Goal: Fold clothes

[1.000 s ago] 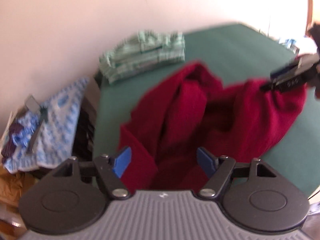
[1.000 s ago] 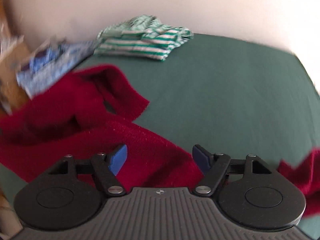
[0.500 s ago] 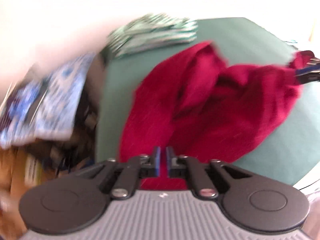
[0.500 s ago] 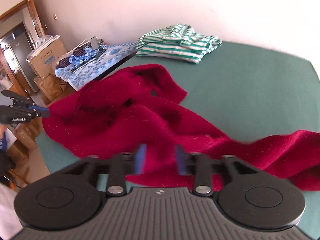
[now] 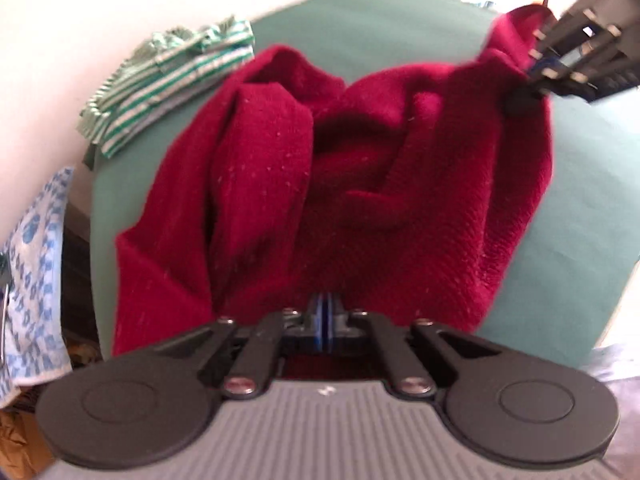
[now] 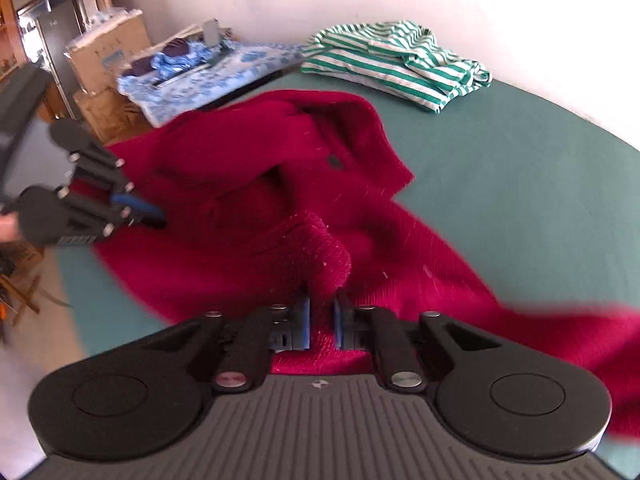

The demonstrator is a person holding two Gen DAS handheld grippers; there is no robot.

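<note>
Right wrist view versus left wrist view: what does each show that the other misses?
Only the right wrist view shows the cardboard boxes, the doorway, a dark button on the red sweater, and the left gripper from outside.

Only the left wrist view shows the right gripper from outside, pinching a raised sweater corner.

Both show the red sweater bunched on the green table, the folded green-striped shirt at its far edge, the blue-patterned cloth beside the table, and each gripper's fingers closed on red fabric.
</note>
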